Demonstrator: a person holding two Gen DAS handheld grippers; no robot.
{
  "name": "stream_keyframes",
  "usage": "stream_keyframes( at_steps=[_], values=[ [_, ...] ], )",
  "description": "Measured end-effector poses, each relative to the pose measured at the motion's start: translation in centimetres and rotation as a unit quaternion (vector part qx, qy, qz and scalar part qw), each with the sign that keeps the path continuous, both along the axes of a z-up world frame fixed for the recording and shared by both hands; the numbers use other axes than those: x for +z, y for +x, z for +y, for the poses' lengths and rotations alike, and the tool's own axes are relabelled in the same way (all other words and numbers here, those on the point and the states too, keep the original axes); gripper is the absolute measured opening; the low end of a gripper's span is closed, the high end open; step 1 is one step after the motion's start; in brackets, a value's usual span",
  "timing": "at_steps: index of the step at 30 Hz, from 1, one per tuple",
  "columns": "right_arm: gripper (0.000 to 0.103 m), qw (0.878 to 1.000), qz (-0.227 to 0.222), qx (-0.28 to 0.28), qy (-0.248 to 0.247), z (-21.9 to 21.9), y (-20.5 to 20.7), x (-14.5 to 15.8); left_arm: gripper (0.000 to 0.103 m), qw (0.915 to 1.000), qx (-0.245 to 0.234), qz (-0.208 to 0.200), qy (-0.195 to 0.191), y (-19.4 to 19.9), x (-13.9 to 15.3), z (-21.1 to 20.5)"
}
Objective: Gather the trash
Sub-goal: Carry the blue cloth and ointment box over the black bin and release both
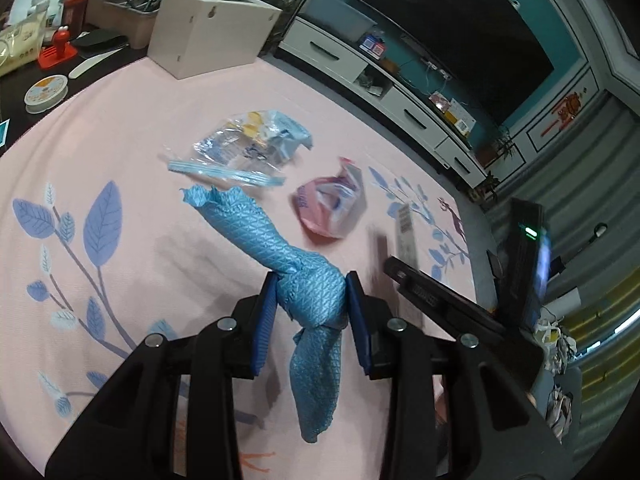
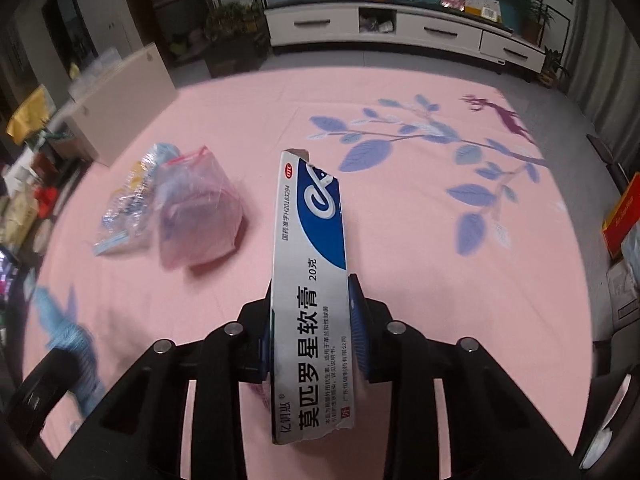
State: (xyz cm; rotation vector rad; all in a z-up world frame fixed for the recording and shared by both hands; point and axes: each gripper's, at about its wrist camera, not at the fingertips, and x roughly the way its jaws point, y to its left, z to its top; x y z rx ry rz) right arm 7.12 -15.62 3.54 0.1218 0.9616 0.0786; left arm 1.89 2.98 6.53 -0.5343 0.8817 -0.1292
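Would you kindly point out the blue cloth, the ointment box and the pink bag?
blue cloth [image 1: 276,250]: left wrist view, mid-length of its twisted part.
ointment box [image 2: 312,300]: right wrist view, middle of its printed face.
pink bag [image 2: 200,216]: right wrist view, its bulging centre.

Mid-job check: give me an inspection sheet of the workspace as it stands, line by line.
Surface: pink leaf-print cloth, flat.
Job's things: blue textured cloth in left tongs; ointment box in right tongs; clear wrapper and pink bag lie loose, side by side.
Clutter: white box at the far edge, small items beyond it.
Grippers: both clamped on their loads.
Cables: some at the TV wall, off the worktop.
Surroundings: TV, white cabinet, plants.
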Motion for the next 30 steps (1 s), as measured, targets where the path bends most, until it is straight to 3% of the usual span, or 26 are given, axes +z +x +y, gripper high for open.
stream_keyframes(
  at_steps=[7,12,15,18,24,28,30],
  values=[
    [0.033,0.998,-0.036,-0.034,0.032,-5.8,-7.9,1.6,0.035,0.9977,-0.064,-0.016,0.011,-1.8,0.9,-5.1],
    [0.033,0.993,-0.067,-0.076,0.056,-10.7,-14.4,3.1,0.035,0.9913,-0.123,-0.025,0.039,-3.8,1.1,-9.5],
    [0.033,0.983,-0.11,-0.12,0.08,-14.0,-18.8,4.8,0.035,0.985,-0.16,-0.036,0.054,-5.4,1.3,-12.0],
    [0.033,0.964,-0.178,-0.181,0.08,-17.6,-24.0,7.6,0.035,0.9814,-0.177,-0.054,0.053,-6.7,2.6,-14.1],
    [0.033,0.934,-0.247,-0.255,0.049,-22.3,-30.2,10.8,0.035,0.9574,-0.254,-0.131,0.041,-11.9,7.2,-20.2],
    [0.034,0.916,-0.253,-0.306,0.063,-25.6,-32.1,10.4,0.035,0.9371,-0.31,-0.159,0.027,-14.9,8.6,-24.5],
    [0.034,0.914,-0.242,-0.316,0.077,-27.1,-32.2,9.6,0.035,0.9279,-0.335,-0.161,0.025,-16.0,8.5,-27.3]
  ],
)
